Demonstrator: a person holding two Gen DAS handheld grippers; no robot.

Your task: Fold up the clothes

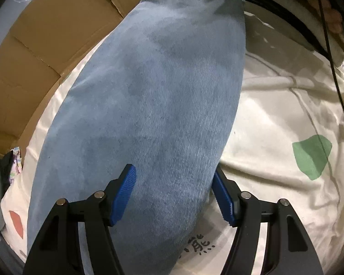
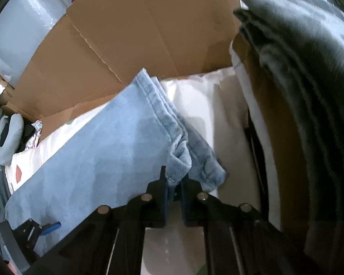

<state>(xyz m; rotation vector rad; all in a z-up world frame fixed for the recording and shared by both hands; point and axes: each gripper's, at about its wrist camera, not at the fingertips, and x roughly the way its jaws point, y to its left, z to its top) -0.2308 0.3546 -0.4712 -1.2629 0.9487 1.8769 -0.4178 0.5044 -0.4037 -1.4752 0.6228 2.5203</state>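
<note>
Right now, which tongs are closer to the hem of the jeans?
Right. The right tongs pinch the jeans at the hem; the left tongs hang open over the far end.

**Inspector:** State what your right-hand camera shows

**Operator:** My right gripper (image 2: 173,183) is closed on the hemmed corner of the light blue jeans (image 2: 98,160); the denim bunches between my two black fingers (image 2: 157,197). The leg slopes away to the lower left over a cream sheet (image 2: 208,105)

**Inspector:** Surroundings?

**Operator:** Flattened cardboard (image 2: 135,36) stands behind the sheet. Grey folded fabric (image 2: 309,68) hangs close on the right, blurred. At the far left lies a pale blue neck pillow (image 2: 4,142)

**Inspector:** The other tool?

**Operator:** Only a blue pad of my left gripper (image 2: 50,226) shows, low left, against the denim; I cannot tell its state from here
</note>
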